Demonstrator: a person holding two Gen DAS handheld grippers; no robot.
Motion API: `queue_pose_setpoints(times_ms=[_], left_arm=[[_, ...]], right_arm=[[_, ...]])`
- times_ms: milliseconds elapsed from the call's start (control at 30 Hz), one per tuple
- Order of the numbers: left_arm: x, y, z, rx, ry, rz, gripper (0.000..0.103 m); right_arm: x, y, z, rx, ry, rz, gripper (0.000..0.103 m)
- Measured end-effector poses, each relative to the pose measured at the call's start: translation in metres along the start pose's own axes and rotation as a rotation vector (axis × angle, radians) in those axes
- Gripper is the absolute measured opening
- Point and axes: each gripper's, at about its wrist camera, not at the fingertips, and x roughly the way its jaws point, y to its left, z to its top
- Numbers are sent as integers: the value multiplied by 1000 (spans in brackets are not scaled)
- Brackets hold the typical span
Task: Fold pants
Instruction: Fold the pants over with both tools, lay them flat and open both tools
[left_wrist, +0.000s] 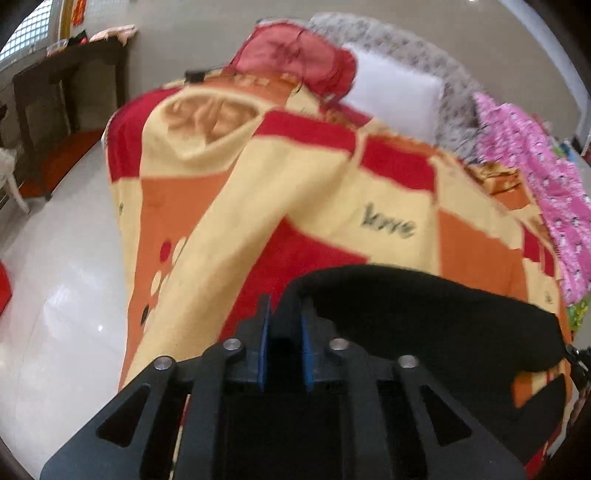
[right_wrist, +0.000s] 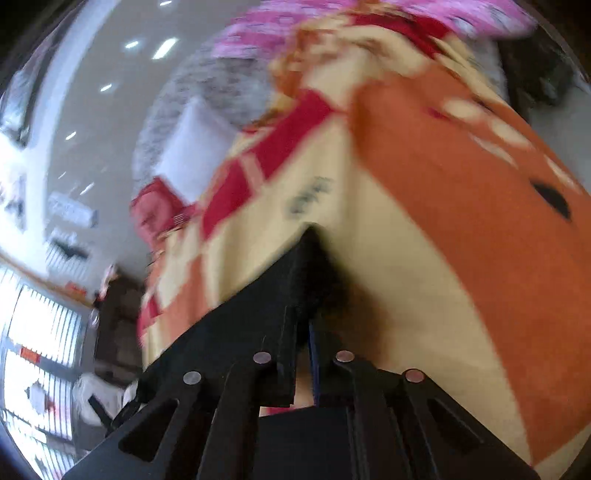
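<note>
Two hand-held grippers lift a pair of black pants (left_wrist: 424, 314) above a bed. In the left wrist view, the left gripper (left_wrist: 284, 317), at 6 o'clock, has its blue-padded fingers (left_wrist: 264, 332) drawn close together on one end of the dark cloth, which runs off toward 3 o'clock as a taut band. That stretch suggests the garment is being held by two corners so it hangs flat before a fold.

In the right wrist view, the right gripper (right_wrist: 303, 325) also sits at 6 o'clock, jaws nearly together with black fabric bunched between and rising to a peak at centre; motion blur softens the detail.

Beyond the pants lies the work surface, a red, orange and cream blanket (left_wrist: 314, 177). Farther off, toward 12 o'clock, rest a red cushion (left_wrist: 295, 55) and a white pillow (left_wrist: 395, 92), with pink patterned bedding (left_wrist: 546, 177) at 2 o'clock, well apart from the garment.
</note>
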Motion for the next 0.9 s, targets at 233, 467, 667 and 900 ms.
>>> queue_pose_setpoints(times_ms=[233,467,667,900], left_arm=[[-53,18,-11,-80,-142,-5,38],[-50,-9,-46,-43,-77,-179,54],[-34,-9,-57,-42,-68,-240,69],[-32,-22,-55,50,-43,-293,100]], right_arm=[[-20,28,-9,-212,-161,-102,22],[41,63,-34,-482,36,-178,32],[43,72,-46,-584,58,-93,83],[50,79,-56,-664,80,-38,103]])
